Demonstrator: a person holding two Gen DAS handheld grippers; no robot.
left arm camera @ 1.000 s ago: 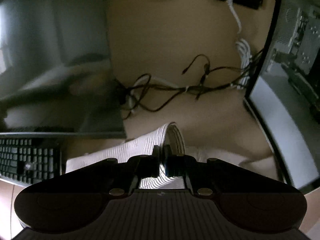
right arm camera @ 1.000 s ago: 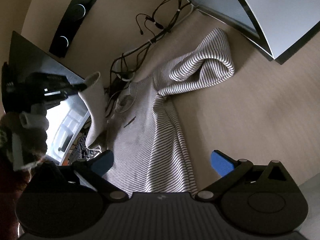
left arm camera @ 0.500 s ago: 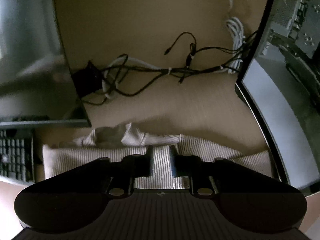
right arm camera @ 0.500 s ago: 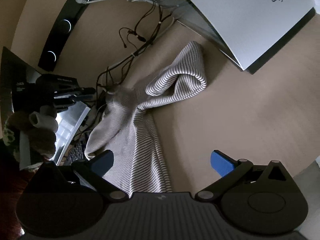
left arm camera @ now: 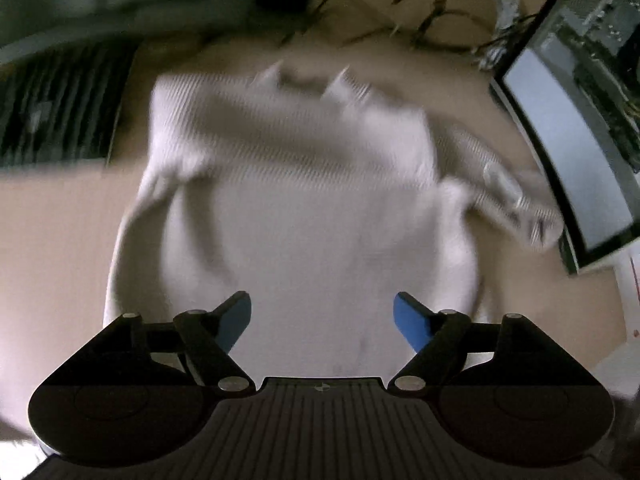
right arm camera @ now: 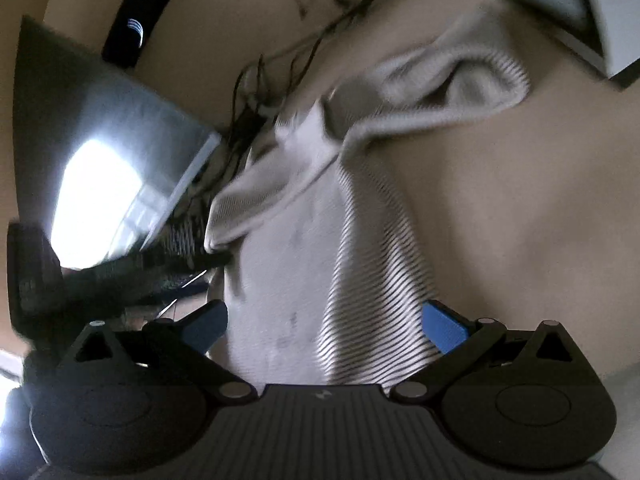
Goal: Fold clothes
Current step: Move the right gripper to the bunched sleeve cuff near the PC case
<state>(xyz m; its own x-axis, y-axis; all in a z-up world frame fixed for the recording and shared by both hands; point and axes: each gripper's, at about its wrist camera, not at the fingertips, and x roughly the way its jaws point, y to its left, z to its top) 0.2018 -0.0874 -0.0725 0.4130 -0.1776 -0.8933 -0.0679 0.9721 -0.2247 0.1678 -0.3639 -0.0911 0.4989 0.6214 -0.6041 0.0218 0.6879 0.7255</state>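
- Left gripper (left arm camera: 322, 322): seen from its own wrist camera, its two blue-padded fingers (left arm camera: 236, 320) stand wide apart above the cloth. The jaws have just been opening; no fabric is pinched between the pads, though the garment lies beneath the gap.
- Striped garment (left arm camera: 296, 200): a pale, finely striped knit top lies on the tan desk (left arm camera: 52, 240), spread below the left gripper. The picture is blurred by motion, so its folds are only roughly legible. One sleeve (left arm camera: 504, 184) trails to the right, ending close to the edge of the monitor (left arm camera: 568, 152).
- Right gripper (right arm camera: 326, 328): its blue pads (right arm camera: 444, 326) are spread, one to either side of the garment's lower part. Whether either pad touches the fabric cannot be told.
- Garment in the right wrist view (right arm camera: 320, 264): it runs up the desk from the gripper, with the bunched sleeve (right arm camera: 448, 84) curled at upper right. The dark tip of the left gripper (right arm camera: 192, 260) sits at the garment's left edge.
- Surroundings: a keyboard (left arm camera: 60, 108) lies at the left of the garment, partly blurred. Dark cables (right arm camera: 280, 64) tangle on the desk beyond the cloth, and a black bar with pale rings (right arm camera: 136, 28) lies at the far end. A second screen (right arm camera: 104, 152) shows a bright glare.
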